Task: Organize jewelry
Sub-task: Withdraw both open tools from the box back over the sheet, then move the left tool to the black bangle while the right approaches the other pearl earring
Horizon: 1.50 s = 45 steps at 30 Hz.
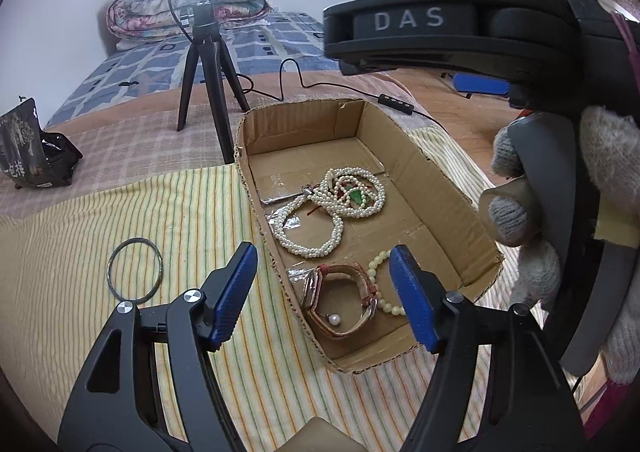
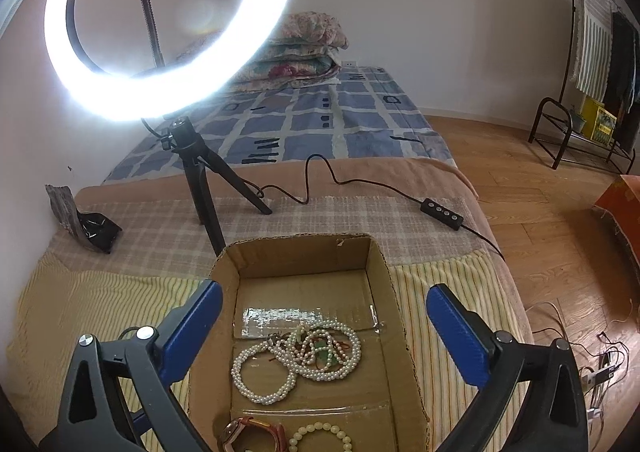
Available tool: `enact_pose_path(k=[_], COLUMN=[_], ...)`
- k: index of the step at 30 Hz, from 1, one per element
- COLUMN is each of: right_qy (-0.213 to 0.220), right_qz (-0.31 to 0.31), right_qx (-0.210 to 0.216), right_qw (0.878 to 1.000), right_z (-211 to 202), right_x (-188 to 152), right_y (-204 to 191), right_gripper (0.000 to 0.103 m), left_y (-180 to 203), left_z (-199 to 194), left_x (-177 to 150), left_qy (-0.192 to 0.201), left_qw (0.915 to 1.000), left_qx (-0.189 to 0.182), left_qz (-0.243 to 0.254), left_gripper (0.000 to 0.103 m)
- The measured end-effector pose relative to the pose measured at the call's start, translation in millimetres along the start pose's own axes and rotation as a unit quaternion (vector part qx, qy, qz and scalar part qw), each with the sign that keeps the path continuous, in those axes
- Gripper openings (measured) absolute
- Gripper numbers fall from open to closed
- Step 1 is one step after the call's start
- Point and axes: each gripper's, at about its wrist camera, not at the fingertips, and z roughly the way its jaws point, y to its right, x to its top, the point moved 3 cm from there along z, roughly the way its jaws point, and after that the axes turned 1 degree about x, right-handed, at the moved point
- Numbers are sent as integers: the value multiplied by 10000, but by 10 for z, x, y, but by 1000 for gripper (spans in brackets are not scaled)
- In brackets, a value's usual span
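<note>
Brown corrugated cardboard forms a shallow open box point(image 1: 436, 187) lying on a bed, on a yellow striped towel point(image 1: 80, 252) spread near the bed's foot edge. Inside, toward the far wall, sits a tangled heap of white pearl strands point(image 1: 332, 207) with a red cord and green stone caught in it. Nearer lie a pink leather-strapped watch point(image 1: 340, 300) with a loose pearl inside its loop, and a pale cream bead bracelet point(image 1: 378, 272).

One thing is not boxed: a thin, smooth metal bangle point(image 1: 135, 274) lies flat on the towel, left of the box.

The left claw point(image 1: 324, 296) hangs released above the box's near corner, its ribbed blue pads spread wide and empty. The right claw point(image 2: 324, 332) is likewise released and empty over the box, held by a hand in a grey knitted glove point(image 1: 520, 211).

I'd judge the bangle the tricky piece: thin and flat on soft cloth, it may slip or drag the towel, while lowering into the box risks snagging the pearls.
</note>
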Motion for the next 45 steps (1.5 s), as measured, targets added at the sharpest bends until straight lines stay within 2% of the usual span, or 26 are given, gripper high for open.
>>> enact_pose_path(k=[7, 22, 32, 39, 45], right_qy=[162, 459, 550, 524, 472], right_qz=[-137, -3, -126, -81, -177], right_qx=[-176, -325, -571, -399, -244], right_qw=[9996, 9984, 9968, 9978, 9984], right_z=[-228, -741, -1064, -1250, -1331], right_x=[16, -72, -335, -587, -845], right_y=[-56, -98, -155, -253, -447], right_gripper=[103, 103, 103, 103, 103], left_y=[-108, -428, -716, -929, -1140], left_z=[-141, -446, -569, -634, -662], left_x=[-28, -77, -117, -190, -231], left_qy=[85, 268, 324, 360, 325], left_qw=[9999, 9994, 9987, 9977, 9973], left_qx=[65, 197, 382, 573, 665], left_qz=[10, 39, -17, 80, -25], left_gripper=[71, 71, 71, 71, 71])
